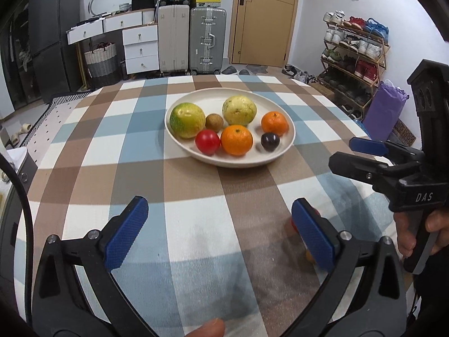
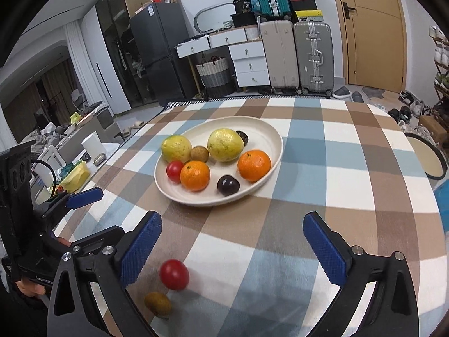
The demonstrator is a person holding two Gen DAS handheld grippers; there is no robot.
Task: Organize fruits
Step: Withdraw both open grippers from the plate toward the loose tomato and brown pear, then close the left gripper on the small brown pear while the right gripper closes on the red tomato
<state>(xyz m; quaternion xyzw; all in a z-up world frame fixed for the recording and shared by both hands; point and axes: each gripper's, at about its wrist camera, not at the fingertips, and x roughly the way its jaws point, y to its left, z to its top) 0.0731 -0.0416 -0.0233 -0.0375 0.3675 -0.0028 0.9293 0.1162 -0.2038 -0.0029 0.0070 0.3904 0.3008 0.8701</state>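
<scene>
A cream oval plate (image 1: 286,151) (image 2: 269,137) on the checked tablecloth holds two yellow-green guavas, two oranges (image 1: 236,139) (image 2: 254,165), a red tomato (image 1: 207,141), a small brown fruit and dark plums (image 2: 228,185). A loose red tomato (image 2: 174,274) and a small brown fruit (image 2: 158,304) lie on the cloth near the right gripper's left finger. My left gripper (image 1: 221,233) is open and empty, short of the plate. My right gripper (image 2: 238,250) is open and empty; it also shows at the right of the left wrist view (image 1: 362,154).
The table has a checked cloth (image 1: 196,185). Beyond it stand suitcases (image 1: 207,39), white drawers (image 1: 140,47), a basket, a door and a shoe rack (image 1: 353,56). A round stool (image 2: 429,157) sits at the table's right. Clutter lies left of the table.
</scene>
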